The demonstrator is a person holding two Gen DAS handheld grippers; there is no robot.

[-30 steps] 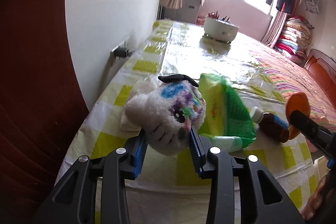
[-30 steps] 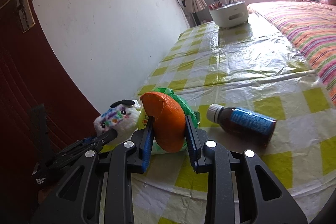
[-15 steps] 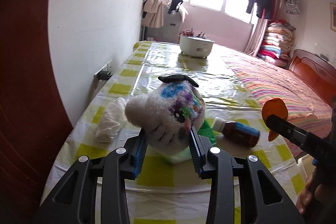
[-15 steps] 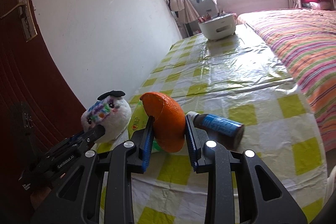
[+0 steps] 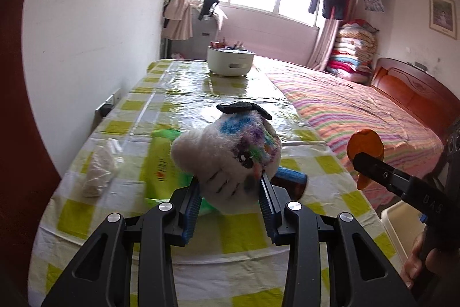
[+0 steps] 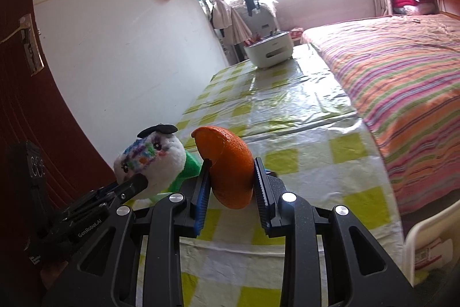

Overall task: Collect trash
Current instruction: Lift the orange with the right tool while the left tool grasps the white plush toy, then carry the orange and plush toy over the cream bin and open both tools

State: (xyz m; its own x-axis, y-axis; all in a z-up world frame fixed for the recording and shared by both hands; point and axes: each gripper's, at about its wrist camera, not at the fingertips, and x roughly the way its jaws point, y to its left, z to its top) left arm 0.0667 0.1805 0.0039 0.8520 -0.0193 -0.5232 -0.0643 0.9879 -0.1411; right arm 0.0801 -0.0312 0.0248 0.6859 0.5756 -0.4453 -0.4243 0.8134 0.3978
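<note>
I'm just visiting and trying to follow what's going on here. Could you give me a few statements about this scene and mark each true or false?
1. The left gripper holds a plush toy in its jaws. True.
2. The right gripper is empty. False: its jaws grip an orange peel.
3. A white pot stands at the table's far end. True.
4. The brown bottle stands upright. False: it lies on its side.

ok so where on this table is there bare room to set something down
The wide glossy stretch of the table between the white pot and the near clutter is bare, as is the near strip by the edge. It is crowded around the green packet, crumpled plastic and brown bottle.
</note>
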